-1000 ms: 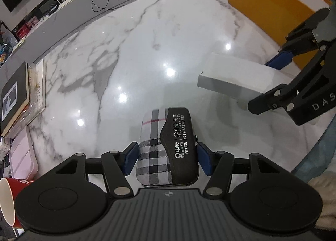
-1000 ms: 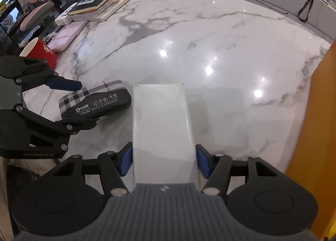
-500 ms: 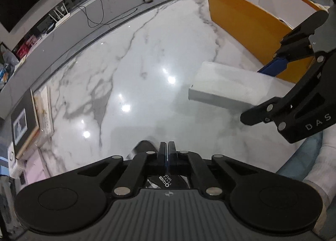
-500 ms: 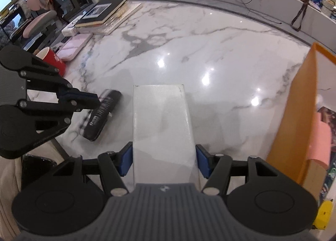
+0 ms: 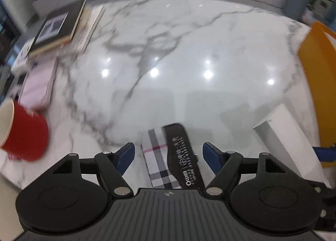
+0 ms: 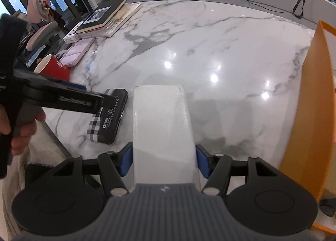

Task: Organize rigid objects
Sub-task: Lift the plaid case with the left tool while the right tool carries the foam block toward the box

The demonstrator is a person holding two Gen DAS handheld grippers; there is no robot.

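While the right gripper (image 6: 164,162) clamps a plain white box (image 6: 161,121), the left gripper's (image 5: 168,154) jaws are opening around a plaid-and-black case (image 5: 171,161).

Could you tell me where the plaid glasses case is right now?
The plaid glasses case lies on the marble table, untouched between the opening left gripper's fingers, left of the white box.

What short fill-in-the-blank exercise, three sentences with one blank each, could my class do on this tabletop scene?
1. The right gripper has its jaws shut on a long ____ box.
2. The plaid case lies between the opening jaws of the ____ gripper.
3. The cup near the table's edge is coloured ____.

Missing words: white; left; red
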